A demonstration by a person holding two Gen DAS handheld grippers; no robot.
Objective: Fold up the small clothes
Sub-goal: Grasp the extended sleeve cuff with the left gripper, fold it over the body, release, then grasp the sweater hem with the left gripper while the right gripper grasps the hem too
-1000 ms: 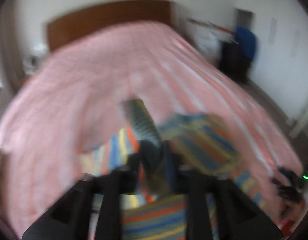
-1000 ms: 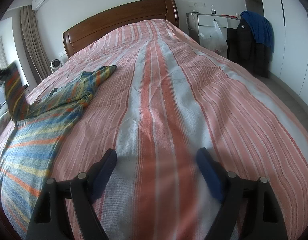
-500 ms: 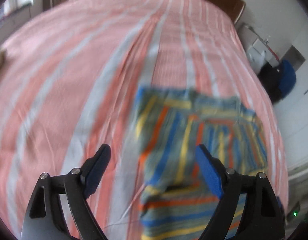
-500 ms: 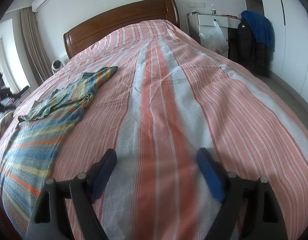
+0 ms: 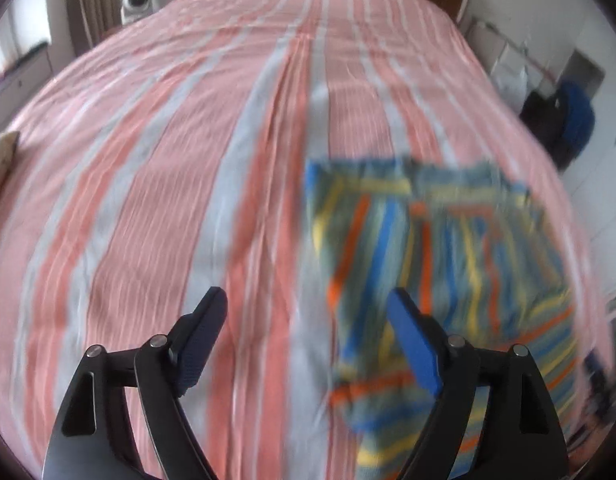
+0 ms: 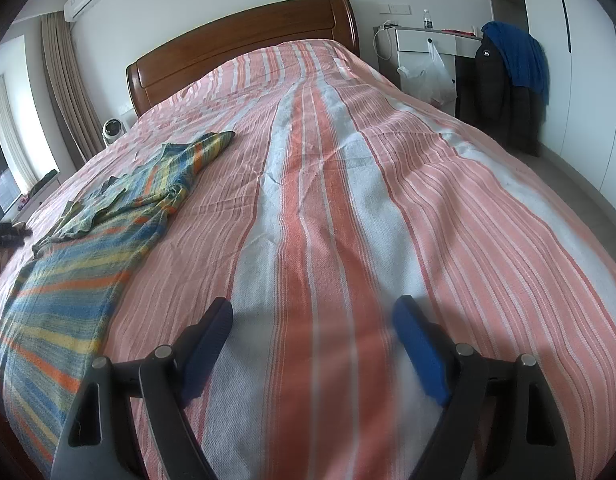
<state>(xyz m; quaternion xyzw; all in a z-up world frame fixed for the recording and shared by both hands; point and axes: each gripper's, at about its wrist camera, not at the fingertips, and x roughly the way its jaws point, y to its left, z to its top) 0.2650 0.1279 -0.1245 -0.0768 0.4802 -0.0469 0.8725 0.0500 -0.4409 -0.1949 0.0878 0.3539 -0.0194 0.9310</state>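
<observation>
A small striped garment (image 5: 439, 264) in blue, green, yellow and orange lies on the pink-and-white striped bedspread (image 5: 188, 160). In the left wrist view it is right of centre, folded over itself, and blurred. My left gripper (image 5: 308, 312) is open and empty above the bed, its right finger over the garment's left part. In the right wrist view the garment (image 6: 88, 248) lies at the left with a sleeve reaching toward the headboard. My right gripper (image 6: 311, 320) is open and empty over bare bedspread (image 6: 347, 184), to the right of the garment.
A wooden headboard (image 6: 244, 44) stands at the far end. A desk with a plastic bag (image 6: 431, 64) and a chair draped with dark and blue jackets (image 6: 507, 76) stand right of the bed. Curtains and a small white fan (image 6: 112, 130) are at the left.
My left gripper let go of the garment's sleeve, which now lies folded on the garment, and opened and drew back to the left. My right gripper has not moved.
</observation>
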